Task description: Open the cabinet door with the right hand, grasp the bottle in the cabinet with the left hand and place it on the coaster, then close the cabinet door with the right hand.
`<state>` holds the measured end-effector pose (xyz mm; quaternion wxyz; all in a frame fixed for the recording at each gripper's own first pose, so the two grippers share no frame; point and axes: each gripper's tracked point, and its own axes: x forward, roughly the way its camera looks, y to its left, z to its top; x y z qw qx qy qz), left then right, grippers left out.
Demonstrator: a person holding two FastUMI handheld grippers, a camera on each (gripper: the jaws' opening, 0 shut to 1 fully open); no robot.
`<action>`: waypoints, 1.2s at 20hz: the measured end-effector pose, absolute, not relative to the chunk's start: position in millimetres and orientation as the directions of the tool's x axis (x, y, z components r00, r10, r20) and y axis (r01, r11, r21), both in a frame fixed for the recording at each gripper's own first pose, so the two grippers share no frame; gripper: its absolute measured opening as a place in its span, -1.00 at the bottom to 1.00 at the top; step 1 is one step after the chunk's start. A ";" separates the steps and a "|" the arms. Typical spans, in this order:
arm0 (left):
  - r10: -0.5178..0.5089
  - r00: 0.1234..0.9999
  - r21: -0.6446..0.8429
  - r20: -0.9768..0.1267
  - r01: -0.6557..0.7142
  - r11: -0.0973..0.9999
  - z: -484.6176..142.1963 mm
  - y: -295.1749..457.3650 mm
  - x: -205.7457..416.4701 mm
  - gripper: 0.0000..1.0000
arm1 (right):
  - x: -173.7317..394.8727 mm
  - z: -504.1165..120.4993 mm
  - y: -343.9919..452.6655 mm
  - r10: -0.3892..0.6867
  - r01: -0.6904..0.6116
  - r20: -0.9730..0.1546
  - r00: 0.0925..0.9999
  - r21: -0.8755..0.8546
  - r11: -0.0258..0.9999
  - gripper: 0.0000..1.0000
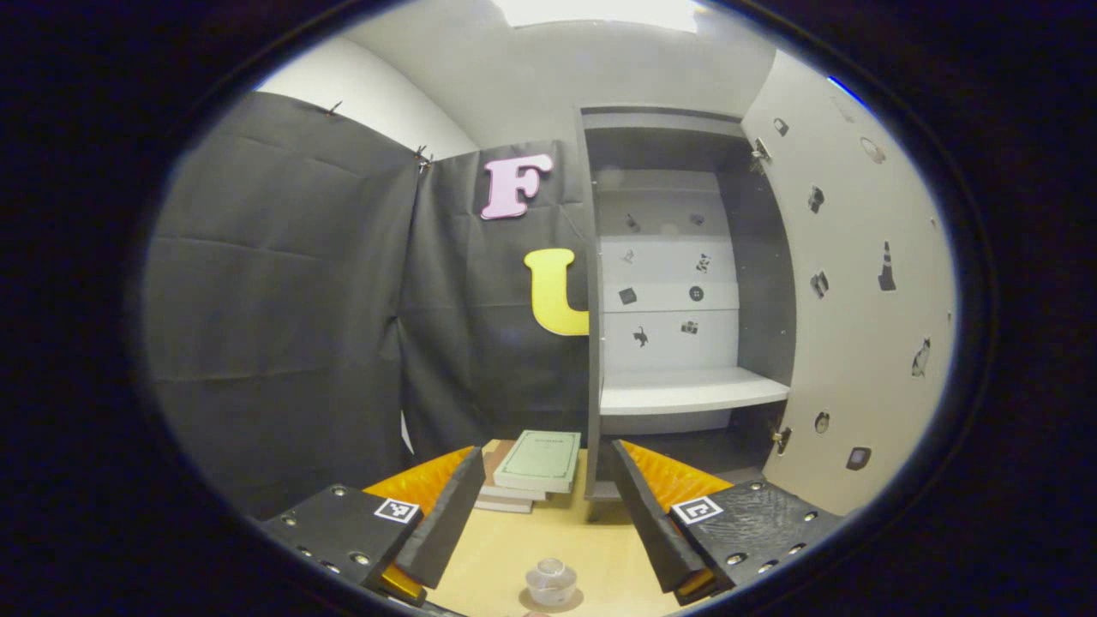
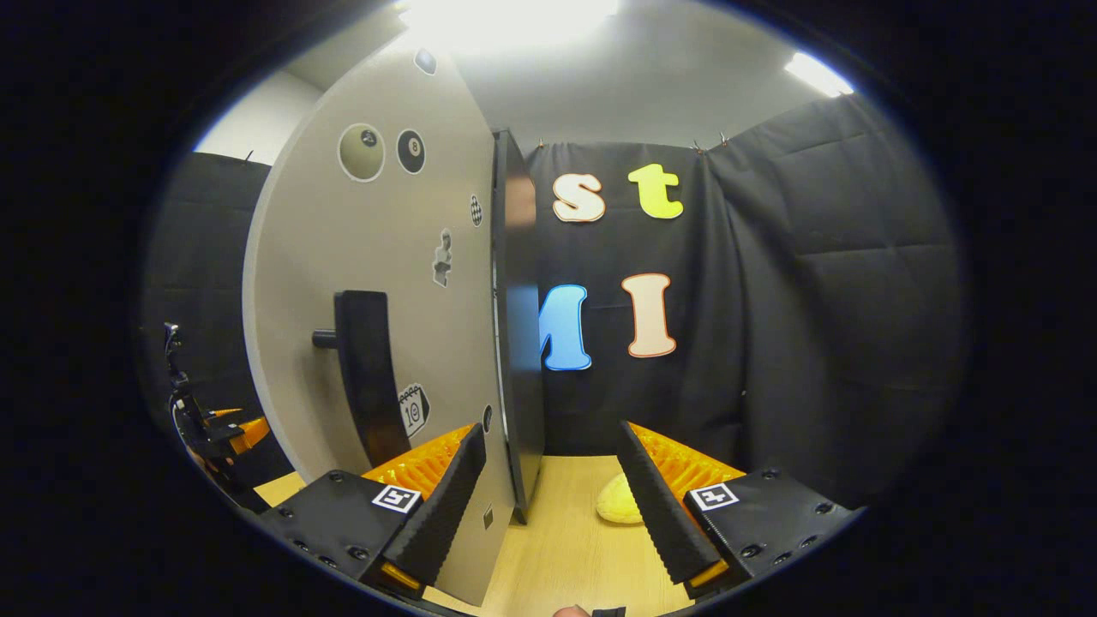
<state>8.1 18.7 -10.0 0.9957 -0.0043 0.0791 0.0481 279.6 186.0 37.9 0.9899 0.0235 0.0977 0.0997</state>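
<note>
A small clear bottle [image 1: 550, 581] stands upright on the wooden table, low between my fingers in the left gripper view, with a brownish coaster [image 1: 548, 608] just showing under it. My left gripper [image 1: 546, 463] is open above and behind the bottle, not touching it. Ahead stands the cabinet [image 1: 668, 283] with its door [image 1: 857, 300] swung wide to the right; its white shelf [image 1: 686, 390] is bare. In the right gripper view the door [image 2: 377, 283] with its black handle [image 2: 364, 377] stands edge-on. My right gripper [image 2: 548, 446] is open, the door's edge [image 2: 514, 343] between its fingers without contact.
A stack of books [image 1: 531, 471] lies on the table [image 1: 514, 548] left of the cabinet's foot. A pale yellow object [image 2: 617, 504] rests on the table behind the door. The left gripper [image 2: 210, 433] and its holder show at the far left past the door.
</note>
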 end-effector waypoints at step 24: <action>0.057 0.985 -0.029 -0.162 -0.062 0.998 -23.5 69.6 11.0 0.86 | 275.7 41.8 323.8 0.350 -0.340 -0.195 0.916 0.082 0.937 0.86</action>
